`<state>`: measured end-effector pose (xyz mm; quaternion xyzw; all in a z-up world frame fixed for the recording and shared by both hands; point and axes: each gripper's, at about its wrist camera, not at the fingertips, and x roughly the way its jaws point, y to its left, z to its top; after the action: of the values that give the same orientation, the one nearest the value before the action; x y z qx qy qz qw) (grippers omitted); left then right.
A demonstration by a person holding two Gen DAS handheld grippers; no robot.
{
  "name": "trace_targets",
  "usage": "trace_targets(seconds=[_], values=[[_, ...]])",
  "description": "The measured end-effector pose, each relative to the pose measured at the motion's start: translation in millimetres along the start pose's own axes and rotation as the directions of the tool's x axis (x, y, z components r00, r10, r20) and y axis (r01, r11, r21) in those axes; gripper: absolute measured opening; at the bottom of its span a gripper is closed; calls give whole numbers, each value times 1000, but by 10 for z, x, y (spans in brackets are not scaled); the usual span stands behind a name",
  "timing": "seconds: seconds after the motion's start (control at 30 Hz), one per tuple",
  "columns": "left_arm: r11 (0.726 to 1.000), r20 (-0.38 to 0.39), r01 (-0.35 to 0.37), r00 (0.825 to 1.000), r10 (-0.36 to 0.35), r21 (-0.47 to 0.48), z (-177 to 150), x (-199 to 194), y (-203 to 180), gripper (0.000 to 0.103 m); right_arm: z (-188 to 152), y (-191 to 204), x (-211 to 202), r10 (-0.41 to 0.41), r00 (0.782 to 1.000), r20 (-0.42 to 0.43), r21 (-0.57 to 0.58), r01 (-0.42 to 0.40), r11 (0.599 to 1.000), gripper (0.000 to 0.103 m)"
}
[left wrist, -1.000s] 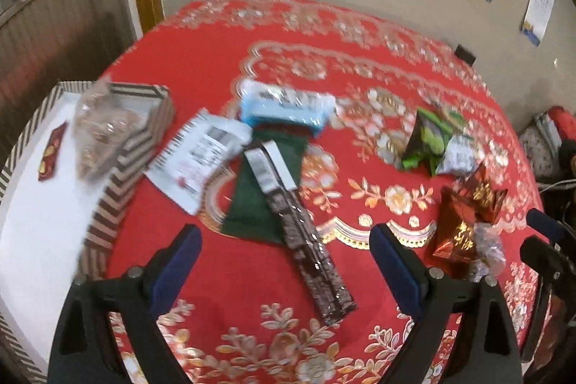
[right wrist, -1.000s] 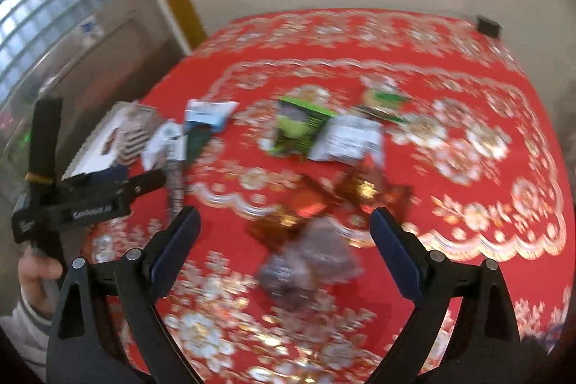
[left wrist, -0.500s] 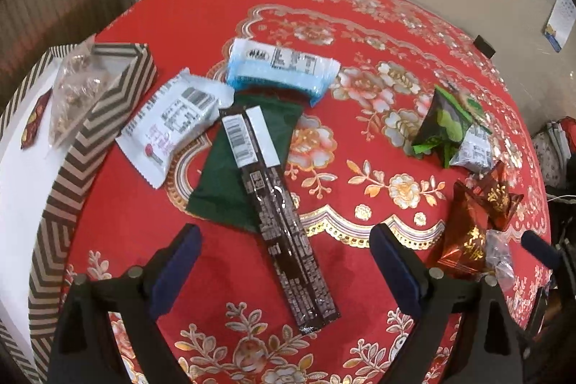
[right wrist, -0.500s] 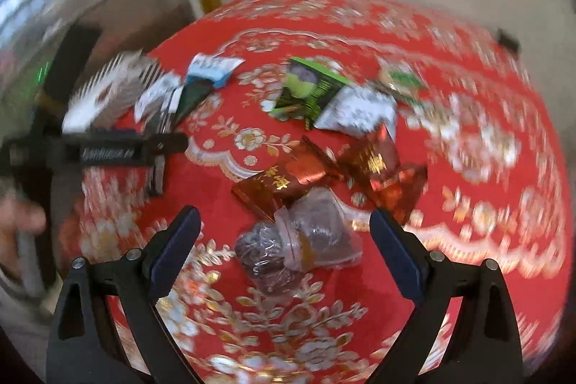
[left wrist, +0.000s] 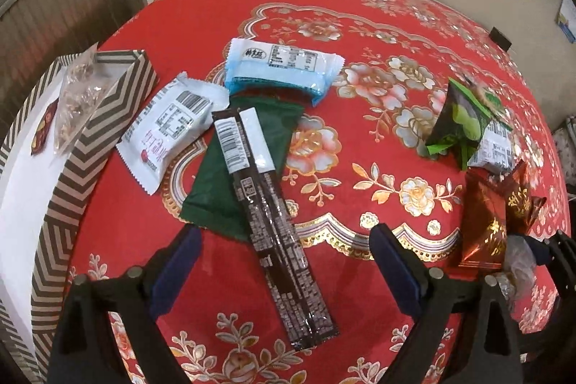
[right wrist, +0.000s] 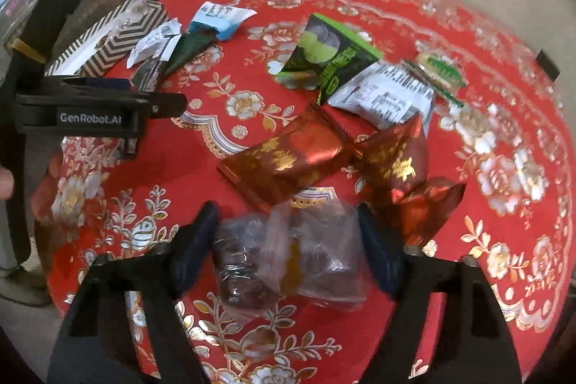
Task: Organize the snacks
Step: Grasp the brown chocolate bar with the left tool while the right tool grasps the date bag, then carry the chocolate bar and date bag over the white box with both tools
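Note:
My left gripper (left wrist: pixel 284 240) stands open just above the red tablecloth, and the lower part of a long dark brown bar (left wrist: pixel 277 222) lies between its fingers, untouched. The bar rests across a dark green packet (left wrist: pixel 244 168). A white packet (left wrist: pixel 169 128) and a blue-white packet (left wrist: pixel 280 67) lie beside it. My right gripper (right wrist: pixel 286 218) is closing around a clear bag of dark snacks (right wrist: pixel 288 258). Its pads are at the bag's two ends, and the bag does not look squeezed. Red-gold packets (right wrist: pixel 284 161) lie just beyond.
A chevron-striped box (left wrist: pixel 64 204) at the table's left edge holds a clear bag (left wrist: pixel 79 96) and a small red packet (left wrist: pixel 43 128). A green packet (right wrist: pixel 324 56) and a white one (right wrist: pixel 385 96) lie farther back. The left gripper's body (right wrist: pixel 108 110) and a hand (right wrist: pixel 7 182) are to the left.
Both grippers have come down toward the table. The right one rolled, dropped over the clear bag and narrowed its jaws. The left one neared the brown bar.

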<state>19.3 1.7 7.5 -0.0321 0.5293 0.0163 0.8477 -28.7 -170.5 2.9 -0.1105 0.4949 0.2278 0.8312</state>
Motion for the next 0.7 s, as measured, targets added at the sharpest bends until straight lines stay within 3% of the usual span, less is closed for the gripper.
trace_targets(seconds=[0.07, 0.13, 0.17, 0.2, 0.23, 0.3, 0.7], values=[[1000, 18, -12, 1000, 12, 21, -16, -30, 9, 79, -22, 31, -1, -19, 1000, 14, 3, 19, 1000, 73], [999, 40, -28, 999, 27, 34, -27, -68, 59, 52, -47, 67, -13, -41, 999, 26, 0, 41, 999, 73], [999, 47, -23, 999, 22, 35, -31, -86, 97, 45, -58, 87, -22, -49, 998, 31, 0, 49, 999, 73], [999, 50, -21, 999, 19, 35, -33, -99, 141, 27, -71, 101, -29, -55, 998, 36, 5, 55, 998, 73], [999, 48, -7, 999, 5, 34, -35, -108, 193, 23, -72, 108, -35, -59, 998, 39, 10, 58, 998, 73], [999, 47, 32, 998, -34, 36, -44, -124, 271, 21, -93, 121, -54, -66, 997, 47, 21, 65, 998, 73], [992, 64, 93, 993, -98, 81, -252, -334, 544, 20, -318, 271, -215, -62, 995, 74, 93, 55, 994, 72]])
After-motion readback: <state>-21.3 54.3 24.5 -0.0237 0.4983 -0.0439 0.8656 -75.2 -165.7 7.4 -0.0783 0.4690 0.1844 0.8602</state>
